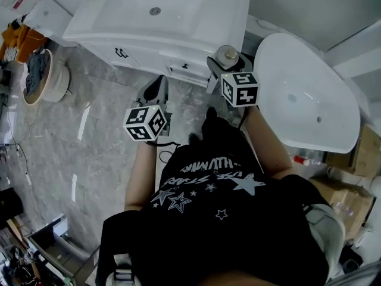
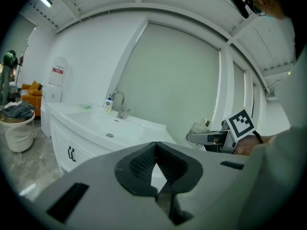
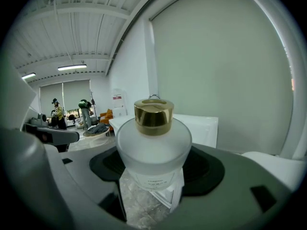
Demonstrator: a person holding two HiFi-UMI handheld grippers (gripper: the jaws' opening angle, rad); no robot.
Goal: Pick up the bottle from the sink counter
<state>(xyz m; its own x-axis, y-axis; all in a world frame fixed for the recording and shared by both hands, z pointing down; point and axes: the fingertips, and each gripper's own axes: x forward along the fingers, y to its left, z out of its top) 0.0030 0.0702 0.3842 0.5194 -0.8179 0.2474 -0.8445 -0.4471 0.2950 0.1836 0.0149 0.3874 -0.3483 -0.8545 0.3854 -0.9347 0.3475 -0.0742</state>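
Note:
A frosted glass bottle (image 3: 153, 150) with a gold cap sits upright between the jaws of my right gripper (image 3: 154, 178), which is shut on it. In the head view the bottle (image 1: 228, 56) is held in the air off the right end of the white sink counter (image 1: 178, 22), in my right gripper (image 1: 224, 64). My left gripper (image 1: 158, 88) hangs lower and to the left, over the floor. Its jaws are shut with nothing between them (image 2: 160, 178). From there the bottle (image 2: 200, 127) shows to the right.
The sink counter (image 2: 96, 123) carries a faucet (image 2: 120, 104) and a small soap bottle (image 2: 109, 105). A white bathtub (image 1: 303, 94) stands at the right. A round basin with cloth (image 1: 41, 76) is on the floor at left. Cardboard boxes (image 1: 357, 177) stand at far right.

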